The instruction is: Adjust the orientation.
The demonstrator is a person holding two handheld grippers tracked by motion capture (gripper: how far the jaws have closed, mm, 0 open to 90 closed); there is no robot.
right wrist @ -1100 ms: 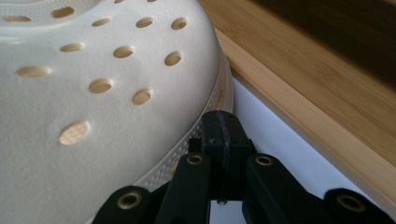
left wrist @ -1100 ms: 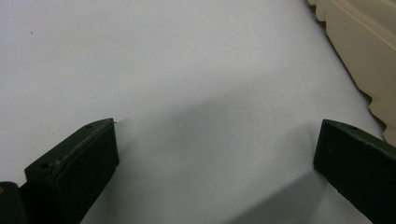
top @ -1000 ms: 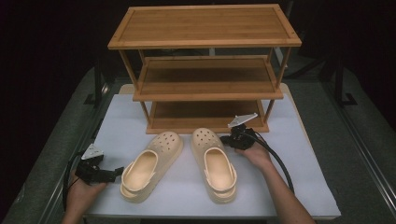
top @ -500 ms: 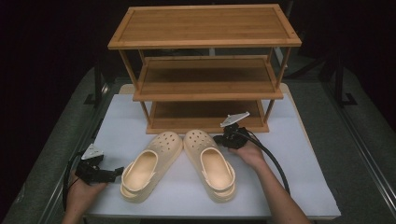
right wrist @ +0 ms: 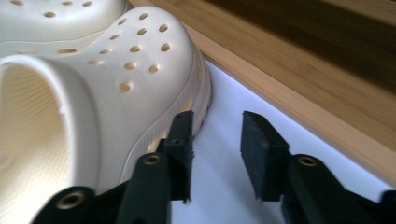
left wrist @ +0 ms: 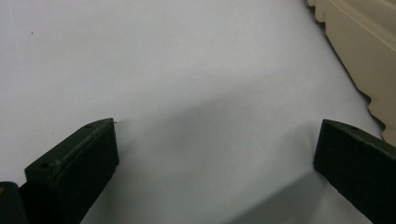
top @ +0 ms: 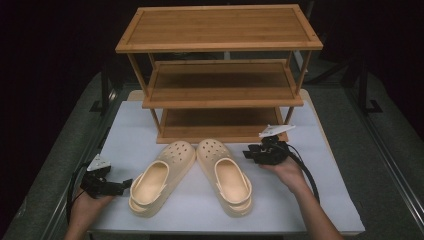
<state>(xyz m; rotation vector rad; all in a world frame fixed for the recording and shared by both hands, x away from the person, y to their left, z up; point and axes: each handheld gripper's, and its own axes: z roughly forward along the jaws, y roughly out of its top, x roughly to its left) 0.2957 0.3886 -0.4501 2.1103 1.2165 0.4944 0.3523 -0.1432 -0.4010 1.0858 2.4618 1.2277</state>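
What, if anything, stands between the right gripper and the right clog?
Nothing visible. The right gripper, jaws just opened and empty, sits right beside the right clog near its toe, with bare white mat between the jaws.

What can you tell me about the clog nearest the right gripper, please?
The right-hand clog is cream-coloured, of what looks like moulded foam or rubber, with rows of small round holes over its rounded toe and a ridged sole edge. It lies upright on the white tabletop, toe towards the bamboo rack, its toe close beside the other clog. The right gripper sits just beside its toe with parted jaws, nothing between them.
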